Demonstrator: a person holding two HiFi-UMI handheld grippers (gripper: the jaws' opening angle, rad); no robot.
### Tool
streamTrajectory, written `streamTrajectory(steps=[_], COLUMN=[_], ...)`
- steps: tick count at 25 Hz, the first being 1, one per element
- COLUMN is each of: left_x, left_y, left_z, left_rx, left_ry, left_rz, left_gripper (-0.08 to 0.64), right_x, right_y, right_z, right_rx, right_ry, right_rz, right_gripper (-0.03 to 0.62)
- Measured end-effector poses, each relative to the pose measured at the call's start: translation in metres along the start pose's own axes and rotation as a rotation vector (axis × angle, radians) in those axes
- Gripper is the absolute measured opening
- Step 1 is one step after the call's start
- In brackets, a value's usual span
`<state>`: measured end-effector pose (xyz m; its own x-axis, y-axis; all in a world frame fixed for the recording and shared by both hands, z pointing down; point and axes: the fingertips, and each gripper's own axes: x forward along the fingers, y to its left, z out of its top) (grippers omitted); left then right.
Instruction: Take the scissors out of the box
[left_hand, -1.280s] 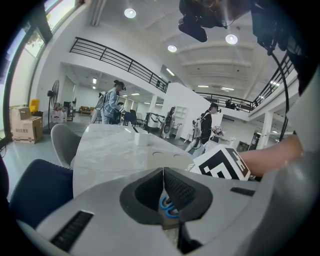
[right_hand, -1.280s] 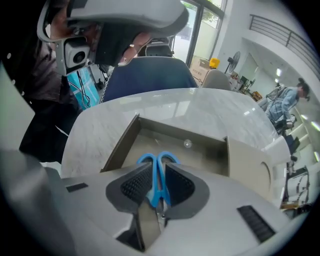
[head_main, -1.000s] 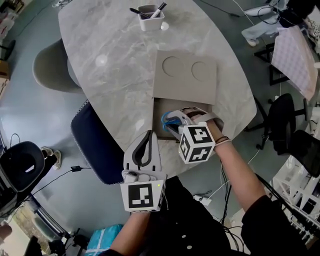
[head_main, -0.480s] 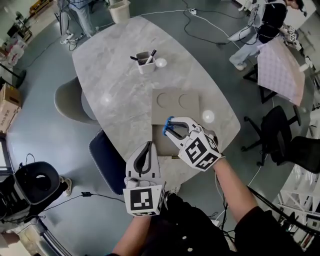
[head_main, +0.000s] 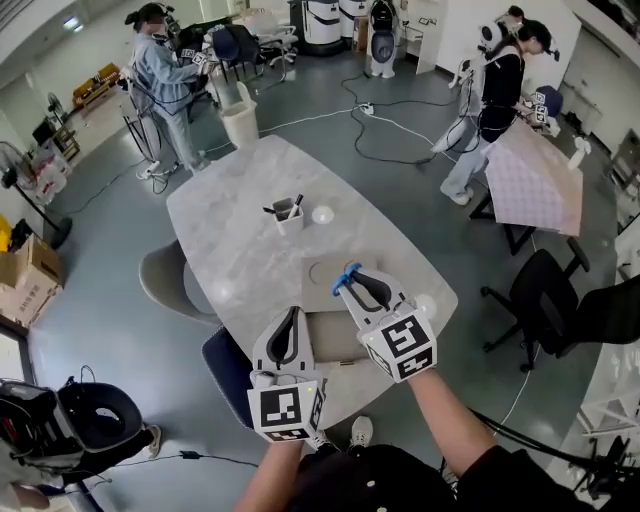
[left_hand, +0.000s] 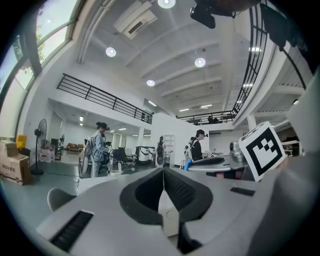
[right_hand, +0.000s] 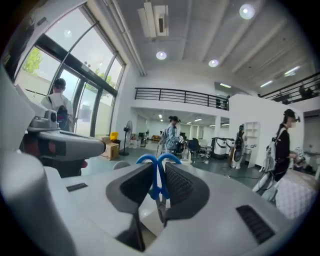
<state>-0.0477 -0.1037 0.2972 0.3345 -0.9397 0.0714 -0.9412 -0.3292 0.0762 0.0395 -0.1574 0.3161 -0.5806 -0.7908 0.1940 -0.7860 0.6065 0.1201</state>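
The right tongs (head_main: 351, 284) have come up out of the box (head_main: 335, 338), where they sat a second ago. They now grip the blue-handled scissors (right_hand: 156, 189) well above the worktop (head_main: 240, 250). The left tongs (head_main: 291, 316), pressed together and empty, have risen too. Below them the box lies open near the worktop's edge, partly hidden by the right tongs. A pen cup (head_main: 289, 216) stands farther off.

Looks like a big open robotics lab: high ceiling with recessed lights (right_hand: 161, 55) and a railed mezzanine (right_hand: 175, 97), grey floor (head_main: 100, 230) strewn with cables (head_main: 385, 122), office chairs (head_main: 545, 290), cardboard boxes (head_main: 28, 272), people (head_main: 160, 70) wearing head-mounted rigs around a marble tabletop (head_main: 250, 250).
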Motion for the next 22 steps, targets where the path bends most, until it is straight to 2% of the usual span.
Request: streamTrajectory(steps=[5, 10, 22], left_x=[-0.005, -0.006, -0.005], left_y=[-0.015, -0.018, -0.019], left_z=[0.022, 0.033, 0.041], left_rx=[0.029, 0.045, 0.064], left_ry=[-0.045, -0.075, -0.098], left_rz=[-0.028, -0.042, -0.052], left_gripper=[0.017, 0.017, 0.017], right_x=[-0.041, -0.076, -0.102], right_y=[-0.008, -0.009, -0.01], right_z=[0.035, 0.047, 0.04], right_rx=[0.032, 0.058, 0.086], right_ry=[-0.108, -0.172, -0.192], right_rz=[-0.13, -0.223, -0.284], right_gripper=[0.074, 0.074, 0.074])
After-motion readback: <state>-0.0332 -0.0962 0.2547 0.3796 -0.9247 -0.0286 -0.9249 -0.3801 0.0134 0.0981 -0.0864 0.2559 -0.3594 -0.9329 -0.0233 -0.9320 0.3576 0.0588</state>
